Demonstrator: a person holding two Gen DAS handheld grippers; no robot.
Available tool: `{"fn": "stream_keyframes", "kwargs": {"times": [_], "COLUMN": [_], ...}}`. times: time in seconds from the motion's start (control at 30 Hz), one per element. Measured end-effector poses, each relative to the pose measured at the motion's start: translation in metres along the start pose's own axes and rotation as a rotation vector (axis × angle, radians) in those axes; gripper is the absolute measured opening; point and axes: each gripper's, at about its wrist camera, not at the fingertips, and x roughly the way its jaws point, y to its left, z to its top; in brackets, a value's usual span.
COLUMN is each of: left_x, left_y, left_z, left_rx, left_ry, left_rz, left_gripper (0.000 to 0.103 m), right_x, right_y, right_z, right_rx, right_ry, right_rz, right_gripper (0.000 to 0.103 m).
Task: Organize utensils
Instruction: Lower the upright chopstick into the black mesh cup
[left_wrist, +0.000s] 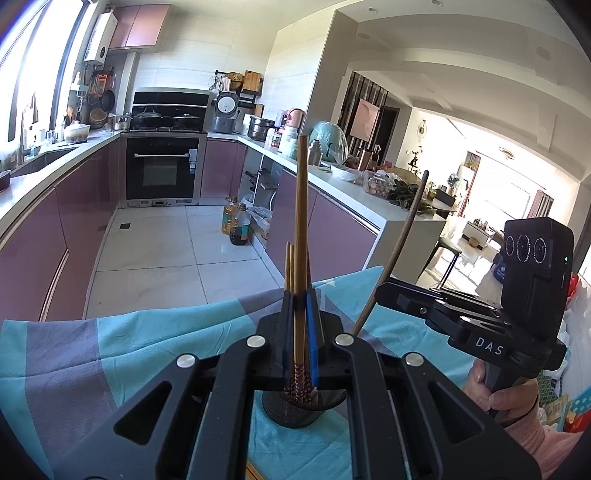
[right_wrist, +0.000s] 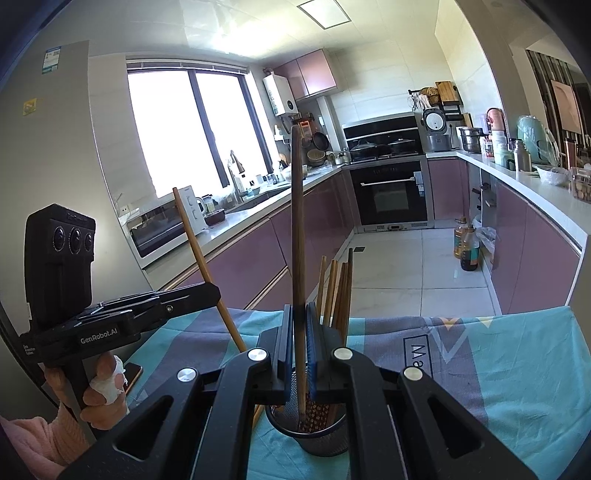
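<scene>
chopstick (left_wrist: 301, 236) upright in left gripper (left_wrist: 300, 325)

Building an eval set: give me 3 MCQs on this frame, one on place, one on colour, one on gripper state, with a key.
1. Where does the mesh utensil holder stand?
A. on the blue and grey cloth
B. on the floor
C. in the sink

2. What colour is the chopstick in the left gripper?
A. white
B. light brown
C. green

3. What is the right gripper doing?
A. hanging open
B. gripping a bottle
C. shut on a dark wooden chopstick

Key: 1 A, the holder's base sits on the cloth; 2 B, the shaft reads as tan wood; 3 C, the fingers pinch the dark stick above the holder.
</scene>
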Motion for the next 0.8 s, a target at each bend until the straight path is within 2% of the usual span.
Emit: {"fn": "stream_keyframes", "kwargs": {"times": [0.8], "left_x": [0.024], "left_y": [-0.014], "left_z": [-0.006], "left_rx": [0.022], "left_ry": [0.102], "left_rz": [0.018], "left_gripper": [0.007], "right_x": [0.023], "right_y": [-0.006], "right_z": [-0.018], "right_rx": [0.018], "right_ry": [0.074], "right_rz": [-0.011], "right_gripper": [0.006]}}
